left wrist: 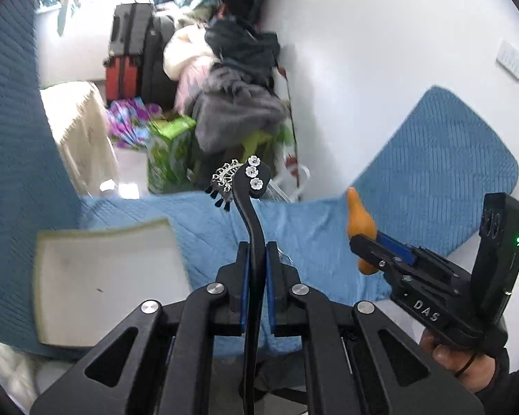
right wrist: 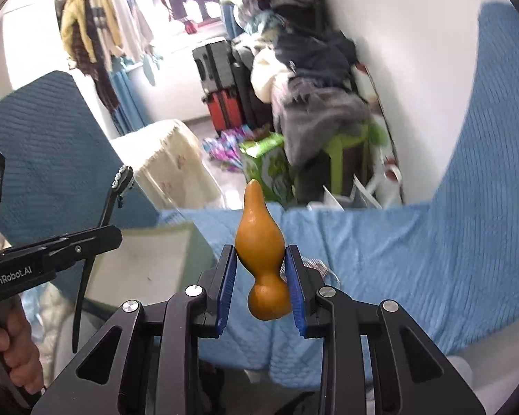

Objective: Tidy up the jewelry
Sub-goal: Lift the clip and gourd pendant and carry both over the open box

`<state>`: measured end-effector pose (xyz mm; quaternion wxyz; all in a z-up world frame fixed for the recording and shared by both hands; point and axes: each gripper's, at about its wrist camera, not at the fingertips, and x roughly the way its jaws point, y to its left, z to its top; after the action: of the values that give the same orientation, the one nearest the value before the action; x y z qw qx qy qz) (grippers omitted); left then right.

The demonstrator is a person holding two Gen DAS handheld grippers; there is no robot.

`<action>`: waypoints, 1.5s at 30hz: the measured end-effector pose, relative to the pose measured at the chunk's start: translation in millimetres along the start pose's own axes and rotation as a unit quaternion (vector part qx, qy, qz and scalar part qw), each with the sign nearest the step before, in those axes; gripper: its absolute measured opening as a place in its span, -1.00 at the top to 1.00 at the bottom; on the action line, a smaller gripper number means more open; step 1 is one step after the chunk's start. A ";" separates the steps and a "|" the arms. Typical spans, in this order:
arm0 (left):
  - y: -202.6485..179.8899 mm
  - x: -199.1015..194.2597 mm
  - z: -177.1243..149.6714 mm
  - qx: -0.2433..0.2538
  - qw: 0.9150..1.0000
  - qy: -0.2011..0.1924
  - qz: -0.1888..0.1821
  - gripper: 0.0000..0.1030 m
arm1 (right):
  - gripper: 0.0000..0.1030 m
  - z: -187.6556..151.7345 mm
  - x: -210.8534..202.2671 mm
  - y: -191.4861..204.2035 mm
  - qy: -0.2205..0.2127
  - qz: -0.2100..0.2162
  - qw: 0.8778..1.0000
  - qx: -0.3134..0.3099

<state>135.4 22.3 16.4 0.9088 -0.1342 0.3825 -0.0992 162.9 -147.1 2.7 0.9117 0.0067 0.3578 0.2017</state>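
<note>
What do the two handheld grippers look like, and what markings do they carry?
Both are black, with blue pads on the fingers and round silver pivot bolts. The right gripper shows white letters "DAS" and a green light; the left gripper reads "GenRobot.AI". A dark sleeve covers the right wrist.

one black hair clip [left wrist: 251,221], one orange gourd [right wrist: 261,252]

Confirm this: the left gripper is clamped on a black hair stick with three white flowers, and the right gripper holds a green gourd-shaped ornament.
Wrong on colour. The right gripper holds an orange-brown gourd-shaped ornament, as the right wrist view shows. The left gripper is clamped on the black hair stick with three white flowers.
</note>
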 end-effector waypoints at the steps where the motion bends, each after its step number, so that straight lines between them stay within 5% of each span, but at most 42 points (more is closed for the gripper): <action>1: 4.3 -5.2 2.1 -0.001 1.000 -0.006 0.006 0.84 | 0.49 5.4 -2.6 7.5 -0.006 0.005 1.000 -0.003; 7: 36.5 -21.8 -2.9 -0.017 0.999 -0.018 0.039 0.84 | 0.49 23.9 8.9 51.5 -0.013 0.033 0.999 -0.032; 16: 96.7 0.3 -18.0 -0.067 0.995 0.012 0.070 0.84 | 0.49 6.9 73.6 101.0 0.052 0.056 0.995 -0.063; 32: 185.6 90.0 -45.7 -0.154 0.973 0.128 0.116 0.84 | 0.49 -37.5 201.0 143.8 0.178 0.072 0.975 -0.114; 45: 217.5 98.5 -60.3 -0.192 0.961 0.146 0.138 0.84 | 0.48 -48.9 234.6 156.0 0.224 0.080 0.961 -0.142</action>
<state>176.6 189.7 -159.5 0.8049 -0.2362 0.5378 0.0842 229.6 77.2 -161.7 0.7808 -0.1391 0.5188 0.3191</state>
